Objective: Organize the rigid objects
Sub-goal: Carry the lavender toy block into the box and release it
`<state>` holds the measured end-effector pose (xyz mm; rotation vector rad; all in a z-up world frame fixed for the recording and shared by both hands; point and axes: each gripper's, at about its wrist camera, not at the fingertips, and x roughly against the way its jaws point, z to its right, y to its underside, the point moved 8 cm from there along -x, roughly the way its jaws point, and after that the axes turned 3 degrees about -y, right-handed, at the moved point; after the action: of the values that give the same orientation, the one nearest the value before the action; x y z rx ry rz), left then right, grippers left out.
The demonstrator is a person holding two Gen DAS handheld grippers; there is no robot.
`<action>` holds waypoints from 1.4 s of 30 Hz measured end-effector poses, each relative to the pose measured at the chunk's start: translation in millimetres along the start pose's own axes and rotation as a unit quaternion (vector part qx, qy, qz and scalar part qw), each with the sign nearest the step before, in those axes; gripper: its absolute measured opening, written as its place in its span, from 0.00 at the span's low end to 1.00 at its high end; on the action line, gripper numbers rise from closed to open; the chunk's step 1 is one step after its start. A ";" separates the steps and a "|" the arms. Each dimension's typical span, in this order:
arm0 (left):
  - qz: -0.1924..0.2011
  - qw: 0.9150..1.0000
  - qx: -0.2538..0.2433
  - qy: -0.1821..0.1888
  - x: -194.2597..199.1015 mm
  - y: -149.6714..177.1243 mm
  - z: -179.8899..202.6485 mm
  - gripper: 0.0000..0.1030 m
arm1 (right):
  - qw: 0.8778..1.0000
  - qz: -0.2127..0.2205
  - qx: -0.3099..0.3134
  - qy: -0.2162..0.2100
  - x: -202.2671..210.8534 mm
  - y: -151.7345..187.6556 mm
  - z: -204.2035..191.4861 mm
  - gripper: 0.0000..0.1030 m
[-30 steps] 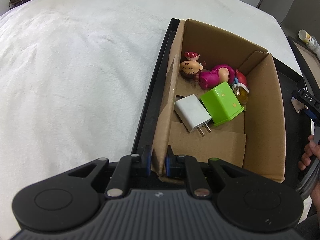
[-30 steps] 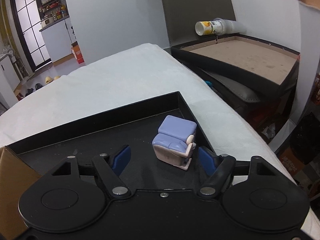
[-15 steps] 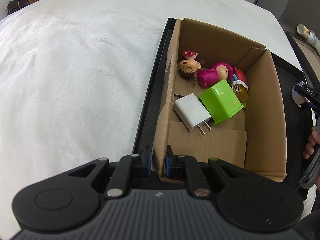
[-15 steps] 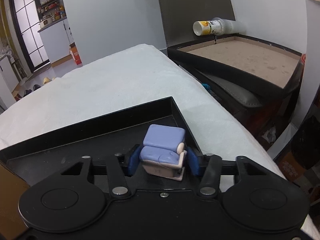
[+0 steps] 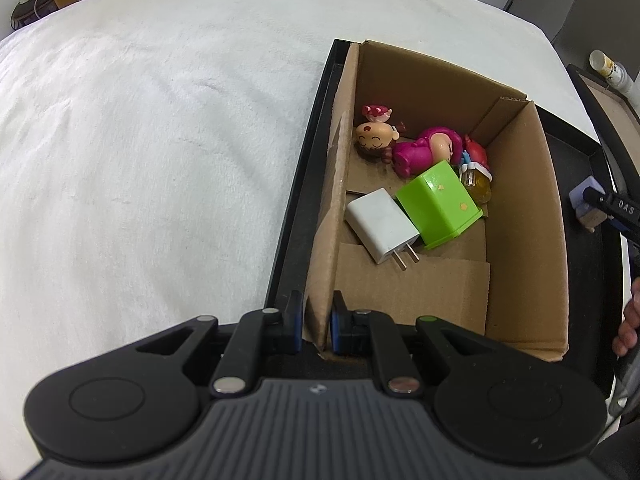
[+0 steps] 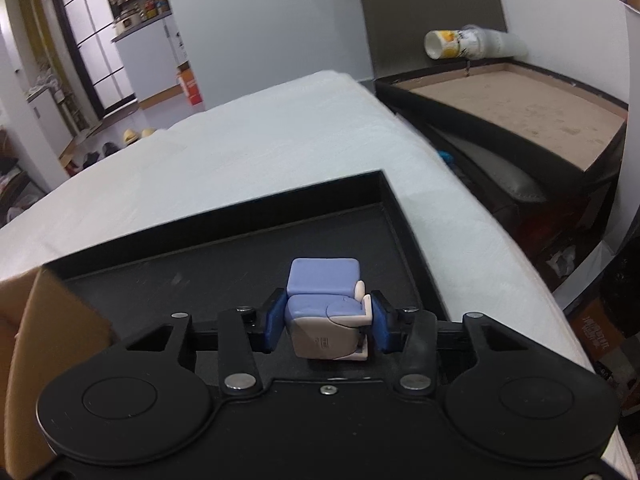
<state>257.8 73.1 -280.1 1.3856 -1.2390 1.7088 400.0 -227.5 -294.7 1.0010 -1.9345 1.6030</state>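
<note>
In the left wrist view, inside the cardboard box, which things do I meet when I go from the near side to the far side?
White charger → green block → small yellow bottle → pink doll → small red-and-white toy.

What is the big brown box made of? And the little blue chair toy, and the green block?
The brown box looks like cardboard: matte, with raw cut edges and folded flaps. The little blue chair toy, between the right claw's closing pads, seems to be hard smooth plastic, with a moulded seam. The green block looks like glossy plastic; light shines off its flat faces.
</note>
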 end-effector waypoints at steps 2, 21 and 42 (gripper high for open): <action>0.001 1.000 -0.001 0.000 0.4 0.4 0.5 0.12 | 1.000 -0.011 0.008 -0.002 2.5 4.4 -3.3 0.41; 0.007 1.000 -0.004 0.011 5.4 1.1 -1.2 0.12 | 0.998 -0.023 0.007 -0.051 53.2 8.4 -34.0 0.41; 0.010 0.999 0.009 0.032 5.0 1.3 -9.0 0.12 | 0.997 -0.012 0.014 -0.073 88.9 -4.6 -72.9 0.41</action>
<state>251.8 80.3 -275.9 1.3228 -1.2095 1.7688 337.7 -180.1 -210.4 1.1770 -1.9908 1.5872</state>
